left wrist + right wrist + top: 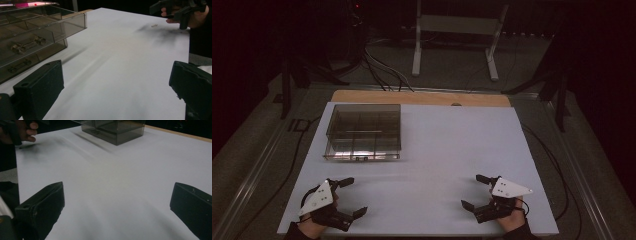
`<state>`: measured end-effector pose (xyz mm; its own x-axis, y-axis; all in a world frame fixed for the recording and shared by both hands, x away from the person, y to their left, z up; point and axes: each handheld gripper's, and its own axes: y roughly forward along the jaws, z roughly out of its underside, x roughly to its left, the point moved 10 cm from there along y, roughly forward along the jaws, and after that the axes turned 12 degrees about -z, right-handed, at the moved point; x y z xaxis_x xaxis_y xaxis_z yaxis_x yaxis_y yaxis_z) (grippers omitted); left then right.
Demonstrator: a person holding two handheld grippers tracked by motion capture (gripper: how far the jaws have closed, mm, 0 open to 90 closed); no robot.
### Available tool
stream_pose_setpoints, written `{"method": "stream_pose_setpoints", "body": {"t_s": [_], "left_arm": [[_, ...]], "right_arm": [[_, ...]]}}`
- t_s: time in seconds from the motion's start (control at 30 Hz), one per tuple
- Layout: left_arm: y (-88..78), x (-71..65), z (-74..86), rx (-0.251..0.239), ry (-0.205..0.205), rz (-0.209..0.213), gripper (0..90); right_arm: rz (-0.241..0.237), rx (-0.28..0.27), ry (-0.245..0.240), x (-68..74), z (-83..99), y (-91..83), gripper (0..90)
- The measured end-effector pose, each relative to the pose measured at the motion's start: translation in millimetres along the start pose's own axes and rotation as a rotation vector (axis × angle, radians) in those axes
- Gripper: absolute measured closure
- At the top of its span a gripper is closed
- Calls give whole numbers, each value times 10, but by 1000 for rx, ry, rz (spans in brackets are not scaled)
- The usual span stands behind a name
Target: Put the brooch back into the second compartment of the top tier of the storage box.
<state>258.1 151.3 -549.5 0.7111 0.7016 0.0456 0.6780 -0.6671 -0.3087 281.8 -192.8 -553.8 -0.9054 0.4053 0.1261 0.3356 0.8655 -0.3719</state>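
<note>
**Both tongs spread wide at the near edge, clear compartment box far left**

Nearest the high camera, two forearms come in at the bottom edge, each hand gripping a pair of tongs over the white tabletop (437, 150). At about 7 o'clock sit the left tongs (353, 197), grey three-cornered plate on top, jaws spread apart with nothing between them; their own view looks along both black jaws standing wide at either side over bare white surface. At about 5 o'clock are the right tongs (476, 191), likewise released, jaws parted wide and gripping nothing, their plate pointing toward 3 o'clock. Both pairs point inward toward the middle of the tabletop and lie well apart from each other.

Between them and the box the white sheet lies bare.

Farther off, at about 11 o'clock, a smoky transparent compartment box (363, 131) rests flat on the tabletop, divided inside into a grid of cells. From the left tongs' view, the box (37, 35) shows small metal fittings at its front wall, near the tongs' left jaw. From the right tongs' view, the box (113, 130) stands far across the sheet.

Beyond the sheet, a wooden strip (422, 97) edges the far side at 12 o'clock, and behind it a white metal stand (457, 35) and dark cables (382, 70) lie on the floor.
</note>
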Motion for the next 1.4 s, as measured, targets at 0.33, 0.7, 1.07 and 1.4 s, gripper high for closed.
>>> {"method": "stream_pose_setpoints", "body": {"t_s": [0.33, 0.7, 1.07, 1.4], "left_arm": [[15, -35, 24, 17, 29, 10, 6], [-3, -46, 9, 11, 2, 28, 6], [-4, -29, 3, 6, -13, 26, 6], [-7, -18, 6, 6, -19, 25, 6]], "right_arm": [[-66, 26, 35, 74, 7, -7, 0], [-136, 105, -4, 262, 16, 101, 0], [-153, 37, -49, 366, -275, 20, 0], [-119, -8, -62, 303, -436, -62, 0]]}}
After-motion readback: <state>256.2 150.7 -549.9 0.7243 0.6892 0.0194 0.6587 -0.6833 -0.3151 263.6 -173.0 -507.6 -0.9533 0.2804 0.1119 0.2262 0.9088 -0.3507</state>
